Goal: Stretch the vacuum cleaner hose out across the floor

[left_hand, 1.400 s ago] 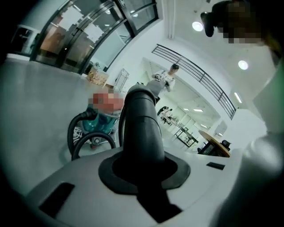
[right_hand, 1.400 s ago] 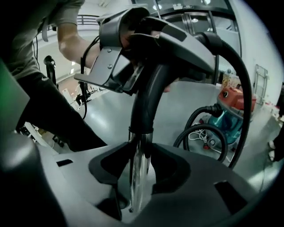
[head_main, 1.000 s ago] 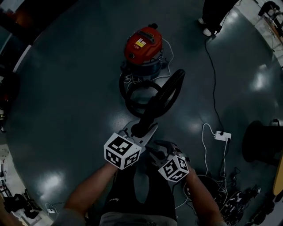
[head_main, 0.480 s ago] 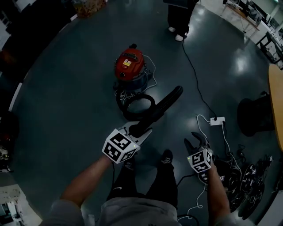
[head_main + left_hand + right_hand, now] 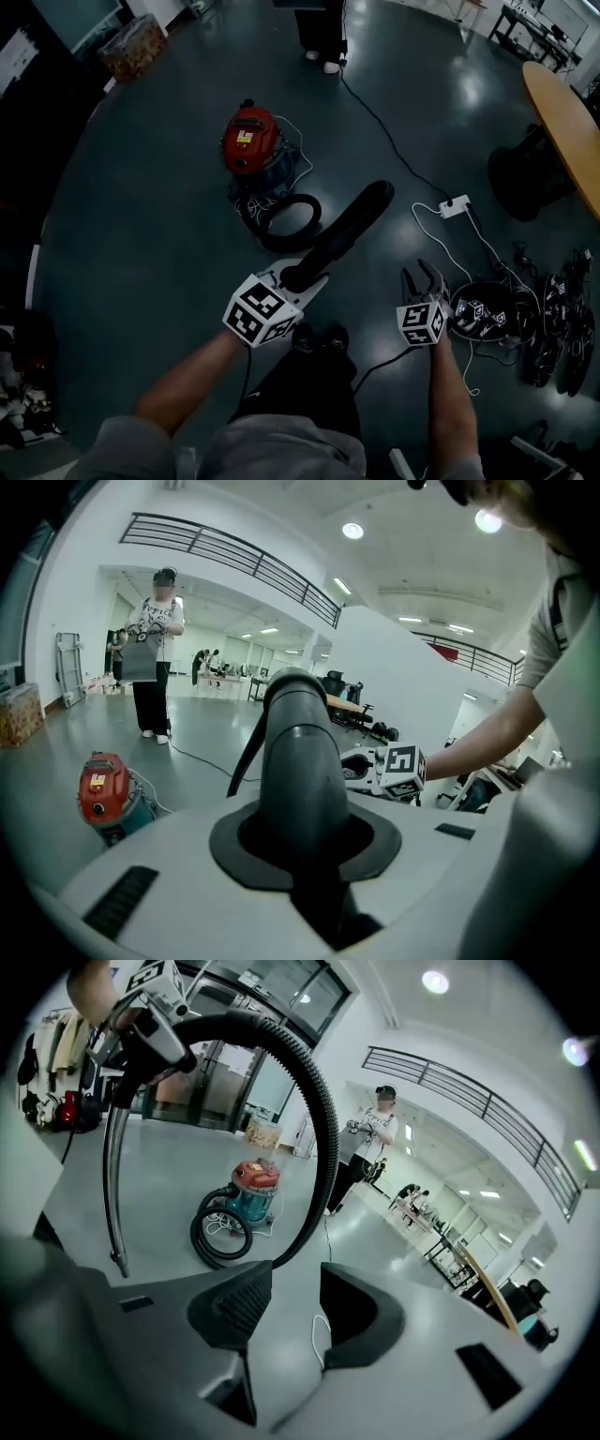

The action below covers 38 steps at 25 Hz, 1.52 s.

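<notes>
A red vacuum cleaner stands on the dark floor ahead; it also shows as the vacuum cleaner and the vacuum cleaner. Its black hose lies in one loop beside it, then rises to my left gripper. My left gripper is shut on the hose's thick black end. In the right gripper view the hose arcs overhead and a metal tube hangs from the held end. My right gripper is off to the right, clear of the hose. The right gripper is open and empty.
A person stands beyond the vacuum. A black cable runs to a white power strip. A black round base, a wooden table and a heap of gear crowd the right. A box sits far left.
The vacuum now lies farther away and the hose coil has loosened from two loops to one. My right gripper has swung from beside the left one out to the right.
</notes>
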Tool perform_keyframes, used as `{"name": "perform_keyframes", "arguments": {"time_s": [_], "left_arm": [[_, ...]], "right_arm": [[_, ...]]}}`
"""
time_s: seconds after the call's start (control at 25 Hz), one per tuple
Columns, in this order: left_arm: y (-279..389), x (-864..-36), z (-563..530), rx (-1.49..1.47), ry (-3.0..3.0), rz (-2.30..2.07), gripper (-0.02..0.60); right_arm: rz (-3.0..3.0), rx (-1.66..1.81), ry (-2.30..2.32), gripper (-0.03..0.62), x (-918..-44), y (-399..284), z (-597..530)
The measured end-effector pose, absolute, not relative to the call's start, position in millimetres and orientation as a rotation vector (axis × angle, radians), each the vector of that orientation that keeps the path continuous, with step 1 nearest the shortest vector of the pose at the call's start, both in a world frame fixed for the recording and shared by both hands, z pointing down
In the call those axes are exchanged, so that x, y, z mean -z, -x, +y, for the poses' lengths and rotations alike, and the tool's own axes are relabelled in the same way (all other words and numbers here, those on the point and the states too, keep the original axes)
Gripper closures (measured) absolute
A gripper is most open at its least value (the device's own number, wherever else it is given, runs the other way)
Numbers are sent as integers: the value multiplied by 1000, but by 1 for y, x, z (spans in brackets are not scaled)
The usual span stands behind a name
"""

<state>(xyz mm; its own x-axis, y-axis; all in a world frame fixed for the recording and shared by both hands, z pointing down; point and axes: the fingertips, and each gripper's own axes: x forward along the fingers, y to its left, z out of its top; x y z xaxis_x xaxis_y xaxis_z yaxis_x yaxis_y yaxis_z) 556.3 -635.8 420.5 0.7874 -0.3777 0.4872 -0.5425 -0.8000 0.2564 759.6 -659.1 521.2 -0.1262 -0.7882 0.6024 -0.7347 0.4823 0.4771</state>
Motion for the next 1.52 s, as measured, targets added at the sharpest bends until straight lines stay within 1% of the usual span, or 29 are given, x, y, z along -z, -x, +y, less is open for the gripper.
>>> {"name": "perform_keyframes", "arguments": {"time_s": [0.16, 0.32, 0.64, 0.76, 0.8, 0.88, 0.96, 1.2, 1.44, 1.48, 1.52], "left_arm": [[-561, -423, -632, -597, -2595, -685, 499], [-563, -417, -622, -623, -2608, -663, 499], [-565, -408, -588, -698, -2641, -625, 499], [-562, -405, -571, -738, -2647, -615, 499], [-560, -404, -565, -753, -2651, -606, 499], [-554, -403, -552, -793, -2664, -578, 499], [-547, -403, -538, -837, -2680, -541, 499], [-522, -392, -496, -956, -2770, -298, 499], [-468, -378, -452, -1011, -2867, -45, 497], [-457, -375, -446, -1012, -2884, -8, 497], [-445, -372, -440, -1014, -2898, 29, 499]], "right_arm": [[-1920, 54, -1312, 431, -515, -758, -643], [-2058, 71, -1254, 431, -469, -735, -638], [-2317, 105, -993, 425, -376, -673, -641], [-2369, 134, -886, 345, -355, -654, -628], [-2360, 171, -847, 329, -350, -650, -623], [-2316, 265, -759, 308, -344, -642, -614], [-2256, 336, -658, 305, -345, -633, -605], [-2106, 433, -411, 306, -361, -591, -569], [-2035, 328, -342, 308, -375, -537, -514], [-2021, 315, -355, 328, -374, -529, -504], [-2004, 311, -376, 402, -372, -521, -496]]}}
